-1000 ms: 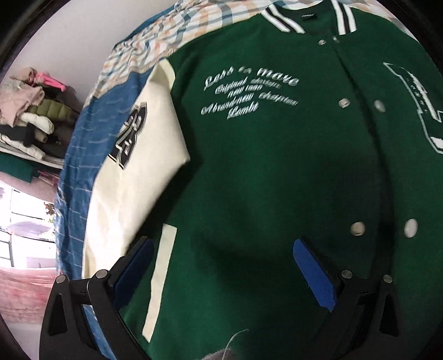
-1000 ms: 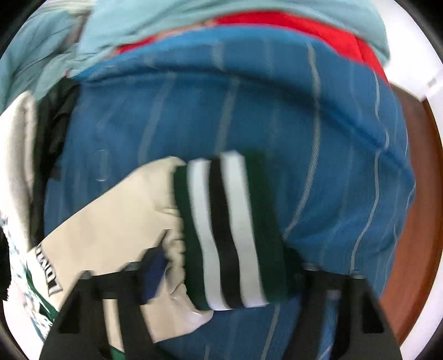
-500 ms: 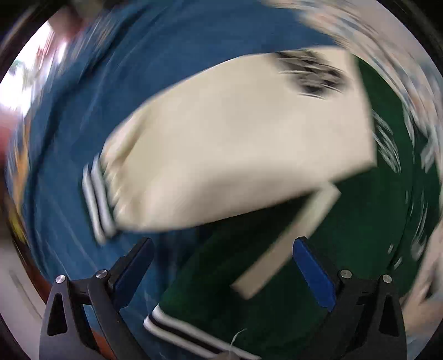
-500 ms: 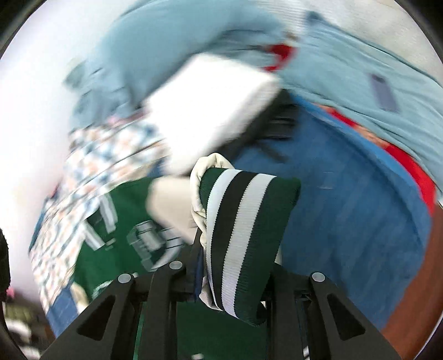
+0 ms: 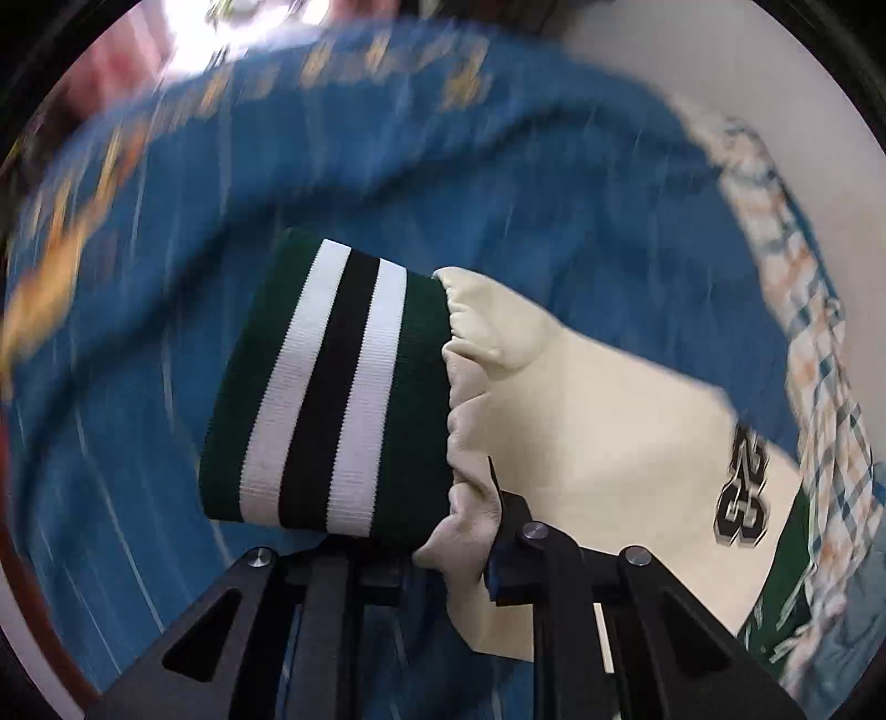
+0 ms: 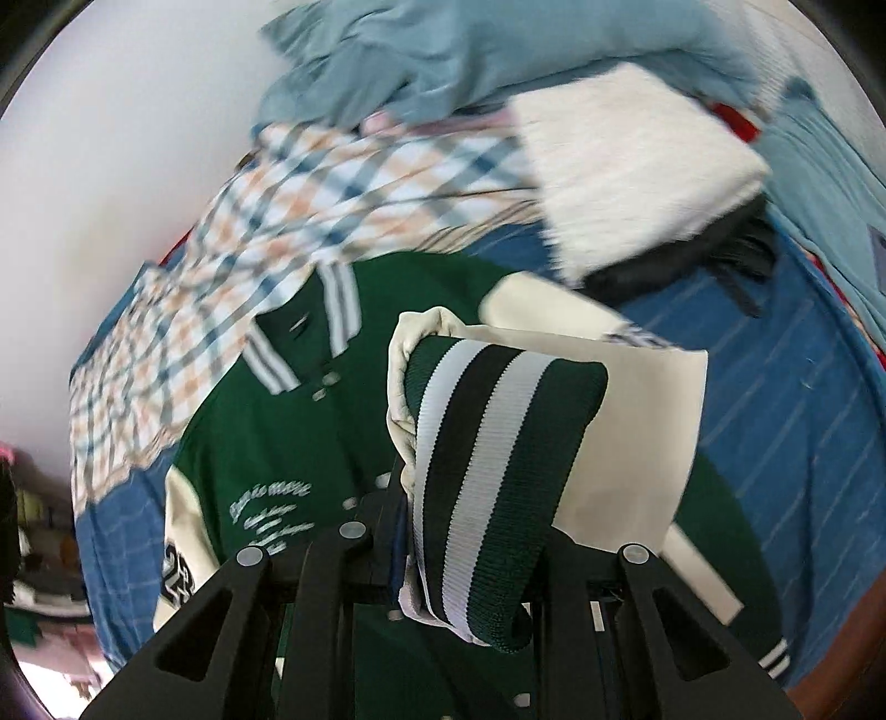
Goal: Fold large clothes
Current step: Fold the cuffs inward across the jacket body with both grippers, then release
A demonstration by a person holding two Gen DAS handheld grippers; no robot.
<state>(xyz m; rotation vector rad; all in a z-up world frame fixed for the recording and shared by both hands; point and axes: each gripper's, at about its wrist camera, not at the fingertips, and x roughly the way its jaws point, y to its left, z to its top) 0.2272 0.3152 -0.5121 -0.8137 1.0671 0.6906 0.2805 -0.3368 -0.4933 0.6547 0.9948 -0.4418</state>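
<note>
A green varsity jacket (image 6: 288, 432) with cream sleeves lies face up on a blue striped bedsheet (image 6: 775, 415). My right gripper (image 6: 470, 554) is shut on the right sleeve's green, white and black striped cuff (image 6: 487, 443), lifted over the jacket's front with the cream sleeve (image 6: 648, 421) doubled behind it. In the left wrist view, my left gripper (image 5: 443, 548) has its jaws closing on the other sleeve (image 5: 598, 432), pinching it where the cream part meets the striped cuff (image 5: 326, 387). A "23" patch (image 5: 745, 498) shows further up that sleeve.
A plaid cloth (image 6: 304, 188) lies above the jacket's collar. A folded white garment (image 6: 626, 160) rests on a dark one (image 6: 692, 255) at the upper right, with light blue fabric (image 6: 470, 50) behind. The bed's wooden edge (image 6: 830, 681) shows at the lower right.
My left gripper swung from over the jacket's front to the left sleeve end and closed on it. My right gripper closed on the right cuff and carried it up over the jacket.
</note>
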